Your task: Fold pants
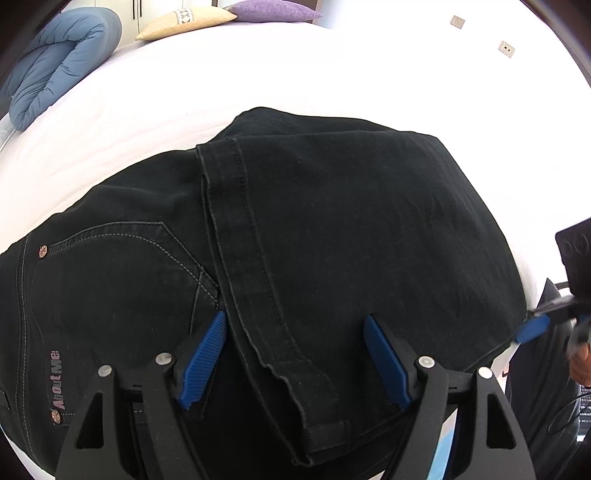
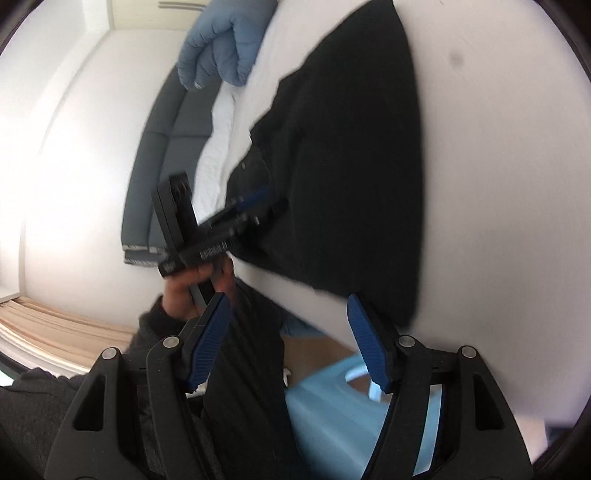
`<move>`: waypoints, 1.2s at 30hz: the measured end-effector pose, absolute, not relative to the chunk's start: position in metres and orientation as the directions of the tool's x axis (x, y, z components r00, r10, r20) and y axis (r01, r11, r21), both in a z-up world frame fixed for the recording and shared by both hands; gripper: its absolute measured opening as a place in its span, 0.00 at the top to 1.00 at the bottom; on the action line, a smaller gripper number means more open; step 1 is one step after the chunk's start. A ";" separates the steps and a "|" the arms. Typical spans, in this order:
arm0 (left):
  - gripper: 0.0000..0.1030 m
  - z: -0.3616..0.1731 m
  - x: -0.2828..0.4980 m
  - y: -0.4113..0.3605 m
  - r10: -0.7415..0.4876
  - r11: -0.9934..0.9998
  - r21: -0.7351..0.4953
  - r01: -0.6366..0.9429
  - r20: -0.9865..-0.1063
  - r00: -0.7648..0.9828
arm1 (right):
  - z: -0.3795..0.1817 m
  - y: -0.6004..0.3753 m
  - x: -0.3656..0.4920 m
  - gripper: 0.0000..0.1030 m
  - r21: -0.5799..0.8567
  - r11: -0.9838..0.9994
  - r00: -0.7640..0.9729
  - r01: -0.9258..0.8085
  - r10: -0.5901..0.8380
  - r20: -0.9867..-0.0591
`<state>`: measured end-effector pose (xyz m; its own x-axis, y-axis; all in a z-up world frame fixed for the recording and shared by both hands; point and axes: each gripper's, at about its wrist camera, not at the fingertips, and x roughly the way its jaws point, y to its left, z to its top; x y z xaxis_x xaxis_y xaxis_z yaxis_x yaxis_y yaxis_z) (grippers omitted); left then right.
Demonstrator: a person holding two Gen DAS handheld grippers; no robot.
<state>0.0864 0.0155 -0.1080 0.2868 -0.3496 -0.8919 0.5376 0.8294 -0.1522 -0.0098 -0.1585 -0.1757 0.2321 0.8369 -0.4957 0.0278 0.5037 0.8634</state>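
Observation:
Black jeans lie folded on the white bed, the leg hems laid over the seat next to the back pocket. My left gripper is open just above the folded hem, its blue pads on either side of it, holding nothing. My right gripper is open and empty, off the bed's near edge, and shows at the right edge of the left wrist view. The jeans show blurred in the right wrist view, with the left gripper at their edge.
A rolled blue duvet lies at the bed's far left, with a cream pillow and a purple pillow at the head. A light blue plastic stool stands on the floor below the right gripper. A grey bed frame runs alongside.

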 end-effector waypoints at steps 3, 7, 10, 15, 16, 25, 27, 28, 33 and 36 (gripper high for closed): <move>0.25 -0.108 0.083 0.018 -0.355 0.832 -0.156 0.533 -0.887 0.295 | -0.144 -0.171 -0.011 0.35 0.899 0.437 0.332 -0.020 0.851 -0.407; 0.25 -0.108 0.080 0.024 -0.361 0.836 -0.163 0.524 -0.882 0.302 | -0.126 -0.176 0.023 0.35 0.939 0.335 0.428 -0.081 0.862 -0.271; 0.25 -0.107 0.078 0.030 -0.379 0.845 -0.186 0.502 -0.869 0.317 | -0.149 -0.167 0.052 0.35 0.937 0.349 0.414 -0.003 0.853 -0.317; 0.24 -0.091 0.064 0.054 -0.418 0.868 -0.249 0.430 -0.834 0.361 | -0.181 -0.162 0.058 0.46 0.863 0.492 0.395 0.117 0.774 -0.495; 0.24 -0.087 0.060 0.062 -0.430 0.871 -0.267 0.413 -0.822 0.374 | -0.178 -0.163 0.056 0.46 0.862 0.493 0.397 0.117 0.773 -0.495; 0.23 -0.061 0.024 0.231 -0.435 0.838 -0.545 0.007 -0.662 0.610 | -0.135 -0.147 0.072 0.44 0.912 0.406 0.424 0.059 0.817 -0.392; 0.23 -0.067 0.022 0.264 -0.418 0.804 -0.591 -0.072 -0.647 0.637 | -0.153 -0.138 0.084 0.44 0.882 0.454 0.368 0.124 0.805 -0.466; 0.23 -0.072 0.021 0.284 -0.399 0.784 -0.609 -0.122 -0.645 0.652 | -0.168 -0.134 0.088 0.45 0.858 0.483 0.331 0.173 0.792 -0.512; 0.23 -0.086 0.017 0.335 -0.394 0.668 -0.704 -0.241 -0.609 0.688 | -0.171 -0.154 0.082 0.50 0.883 0.426 0.378 0.197 0.798 -0.469; 0.23 -0.094 0.011 0.349 -0.386 0.592 -0.753 -0.287 -0.577 0.720 | -0.168 -0.159 0.080 0.50 0.882 0.432 0.367 0.190 0.802 -0.472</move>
